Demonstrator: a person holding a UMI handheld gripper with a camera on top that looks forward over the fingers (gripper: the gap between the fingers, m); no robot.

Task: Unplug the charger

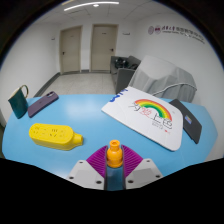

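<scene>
Charger (114, 158), orange-tipped, blue-bodied, upright between purple fingers (97, 160)
</scene>
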